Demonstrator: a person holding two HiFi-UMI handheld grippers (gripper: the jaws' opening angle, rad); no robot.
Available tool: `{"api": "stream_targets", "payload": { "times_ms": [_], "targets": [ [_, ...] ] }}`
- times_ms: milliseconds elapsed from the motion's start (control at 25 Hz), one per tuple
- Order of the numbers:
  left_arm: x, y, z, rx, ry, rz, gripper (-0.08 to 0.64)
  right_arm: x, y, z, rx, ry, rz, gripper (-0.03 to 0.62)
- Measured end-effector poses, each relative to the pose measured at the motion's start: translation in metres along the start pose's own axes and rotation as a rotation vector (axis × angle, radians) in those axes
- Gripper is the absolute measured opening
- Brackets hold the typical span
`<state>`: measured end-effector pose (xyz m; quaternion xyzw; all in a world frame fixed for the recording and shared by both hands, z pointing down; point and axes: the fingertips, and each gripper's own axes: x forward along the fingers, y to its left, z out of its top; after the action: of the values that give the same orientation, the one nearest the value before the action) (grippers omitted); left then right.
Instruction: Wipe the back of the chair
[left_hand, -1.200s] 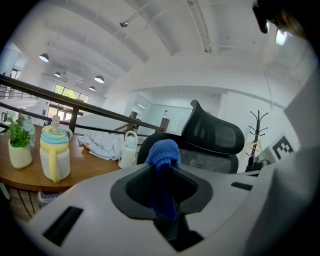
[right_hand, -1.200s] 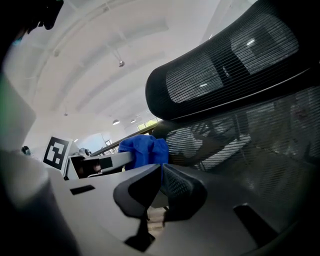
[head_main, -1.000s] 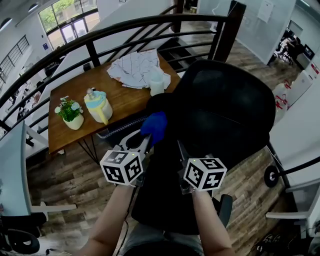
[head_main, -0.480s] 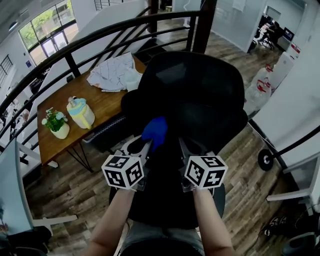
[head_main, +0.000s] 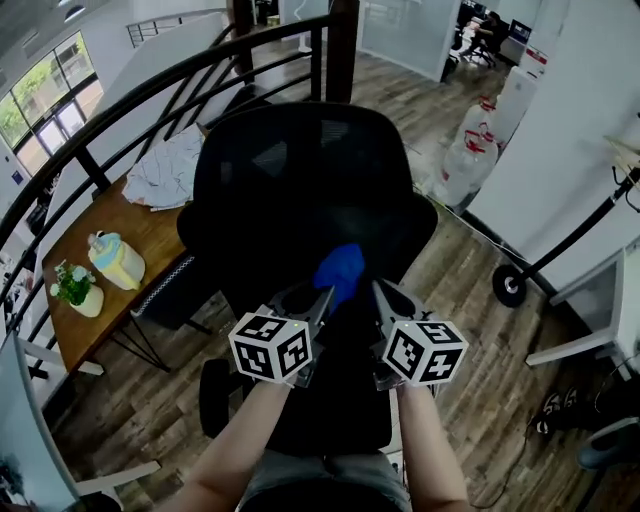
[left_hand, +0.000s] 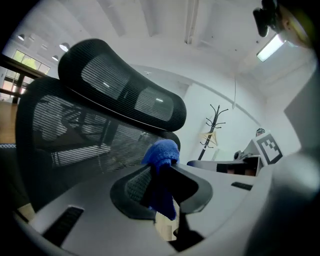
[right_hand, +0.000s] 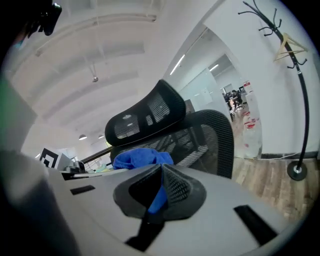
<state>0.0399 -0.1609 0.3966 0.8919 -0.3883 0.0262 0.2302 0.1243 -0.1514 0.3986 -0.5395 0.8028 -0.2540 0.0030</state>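
The wooden floor (head_main: 470, 290) and the curved black railing (head_main: 150, 90) framed everything. The black mesh chair (head_main: 300, 190) stood upright in front of us, its long axis running from floor to ceiling, the headrest (left_hand: 120, 85) on top and the wide face of its back turned toward our tongs. To its left stood the wooden counter (head_main: 150, 240), which carried a crumpled white cloth (head_main: 170, 170), a yellow and blue can (head_main: 118, 262) and a small potted plant (head_main: 75, 288).

The only print we could make out was the black-and-white square markers on the two cubes (head_main: 270, 348); the red labels on the water bottles (head_main: 470, 150) were too small to read.

Our left tongs (left_hand: 161, 172) were clamped on the blue cloth (head_main: 340, 272), which bunched above the jaws and hung down between them, low before the chair's back; we could not tell whether it touched the mesh. Our right tongs (right_hand: 160, 167) lay just beside it, jaws closed tip to tip. A strip of blue showed in their slit, pinched or only behind, we could not tell.
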Motion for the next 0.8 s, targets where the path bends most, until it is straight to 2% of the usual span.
{"api": "stream_targets", "payload": {
  "times_ms": [160,440,800],
  "targets": [
    [0.036,-0.031,-0.011,0.003,0.039,-0.068,0.078,-0.02,-0.037,0.003,0.023,-0.013,-0.067,0.029],
    [0.093,-0.072,-0.021,0.065,0.094,-0.157,0.078,-0.037,-0.09,-0.005,0.081,-0.02,-0.158,0.029],
    [0.133,-0.076,-0.047,0.061,0.166,-0.186,0.078,-0.036,-0.125,-0.01,0.111,-0.006,-0.199,0.029]
  ]
}}
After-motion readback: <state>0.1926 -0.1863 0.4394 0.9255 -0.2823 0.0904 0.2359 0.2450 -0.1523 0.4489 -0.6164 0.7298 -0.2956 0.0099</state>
